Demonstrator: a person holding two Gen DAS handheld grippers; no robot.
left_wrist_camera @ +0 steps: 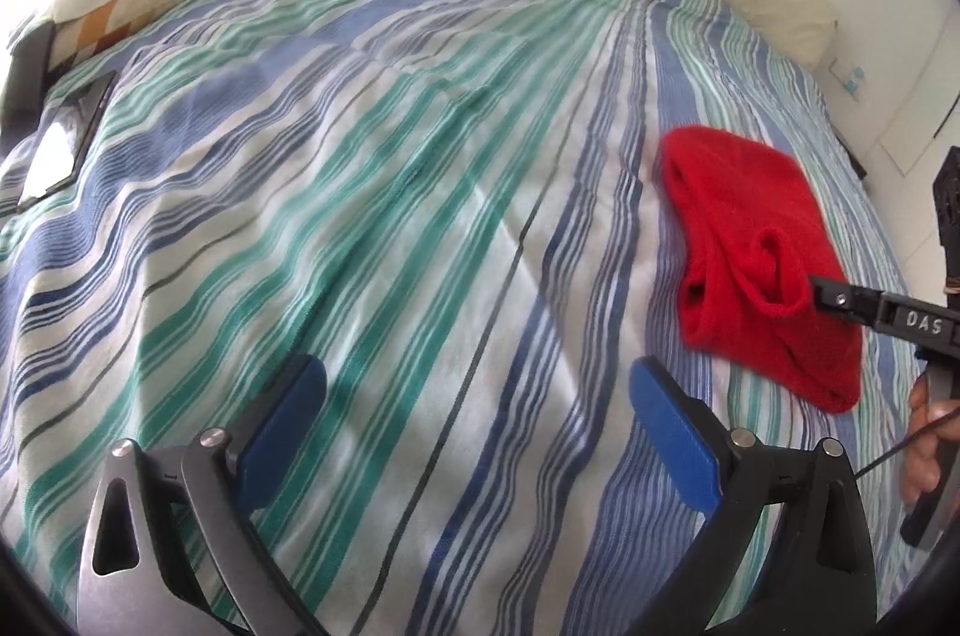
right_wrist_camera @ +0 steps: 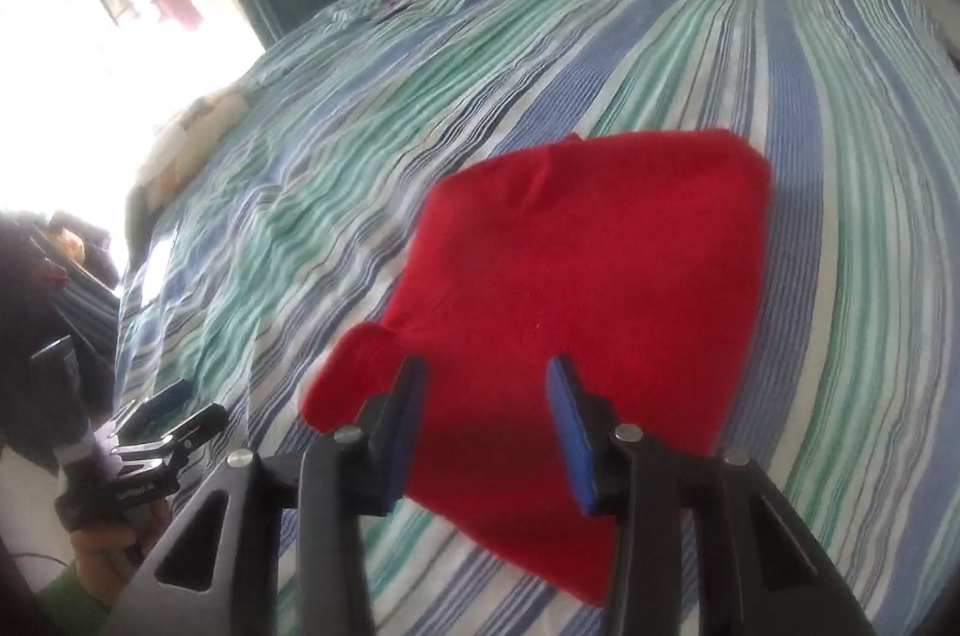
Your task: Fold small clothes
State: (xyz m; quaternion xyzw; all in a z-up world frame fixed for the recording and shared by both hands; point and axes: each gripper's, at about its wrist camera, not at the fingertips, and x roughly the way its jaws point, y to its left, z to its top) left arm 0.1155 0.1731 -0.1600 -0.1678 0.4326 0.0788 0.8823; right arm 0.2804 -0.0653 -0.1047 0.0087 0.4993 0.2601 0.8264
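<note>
While the striped bed (left_wrist_camera: 372,192) filled both views, the red garment (right_wrist_camera: 576,276) lay on its right-hand part as the left wrist view showed it, near the bed's edge and well apart from the pillow (left_wrist_camera: 120,0) at the far left. It looked already folded into a rough block, with a loose rolled lip on the side facing the cameras and a small flap sticking out at its near left corner in the right wrist view. Its long axis ran roughly away from the cameras, slightly slanted. The right gripper (right_wrist_camera: 486,426) sat directly over the garment's near edge, pointing down at it, jaws parted by a moderate gap with red cloth showing between them; the pads did not appear to press on the cloth, so nothing was pinched. In the left wrist view one of its fingertips (left_wrist_camera: 822,291) was just at the rolled lip, touching or nearly so; cannot tell which. The left gripper (left_wrist_camera: 480,420) hovered over bare striped sheet, jaws spread wide and empty, garment off to its right and farther out. So the right hand was clearly nearer. Judgement: any next fold or tidy of that loose flap would fall to the right gripper, with the left needing to cross toward the right to help.
</note>
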